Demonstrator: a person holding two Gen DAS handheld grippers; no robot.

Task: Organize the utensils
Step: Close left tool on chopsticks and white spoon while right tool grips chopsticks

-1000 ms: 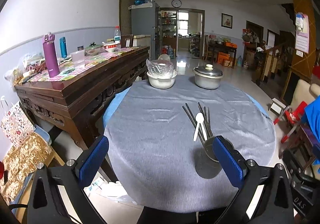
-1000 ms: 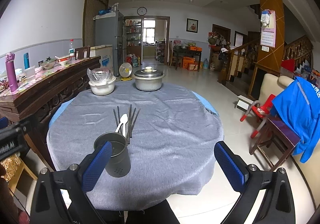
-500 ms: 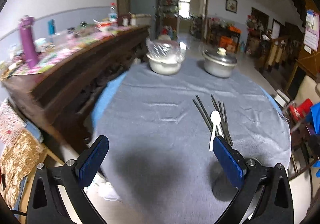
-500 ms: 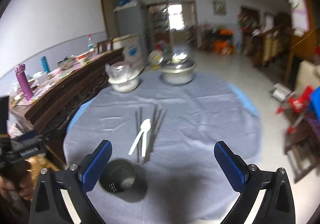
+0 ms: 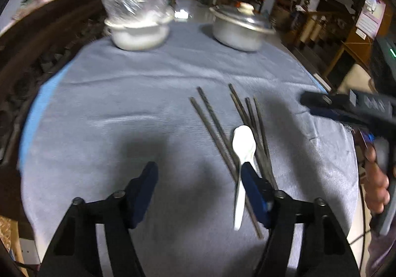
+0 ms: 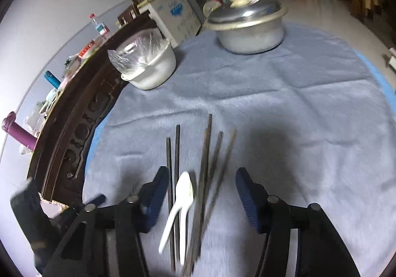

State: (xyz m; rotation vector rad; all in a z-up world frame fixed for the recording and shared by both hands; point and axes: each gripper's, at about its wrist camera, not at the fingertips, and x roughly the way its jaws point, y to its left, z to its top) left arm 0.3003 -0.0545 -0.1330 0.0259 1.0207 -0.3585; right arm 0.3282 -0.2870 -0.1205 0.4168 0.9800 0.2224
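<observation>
**Both grippers close in on the loose utensils**

The right gripper [image 6: 200, 192] hangs low over the grey tablecloth [image 6: 284, 108] with its jaws spread wide and nothing between the pads. It straddles the pile: the white spoons [image 6: 182, 199] and most of the dark chopsticks [image 6: 208, 165] lie in the gap between its 2 fingers, which looks like a line-up for a pick. Which piece it is aiming at cannot be told, since several lie close together or overlap.

The left gripper [image 5: 198, 192] is also spread wide and empty. Its right pad sits over the handle end of a spoon [image 5: 243, 144], while its left pad is well clear of everything, so it is off to the side of the pile, not centred on it.

The chopsticks [image 5: 215, 123] fan out in 2 loose groups, tips pointing toward the far side of the table. A lidded metal pot [image 6: 250, 27] and a plastic-covered bowl [image 6: 148, 61] stand well apart from them at the far edge. No cup or holder for the utensils shows in either view, so sorting appears barely begun.
</observation>
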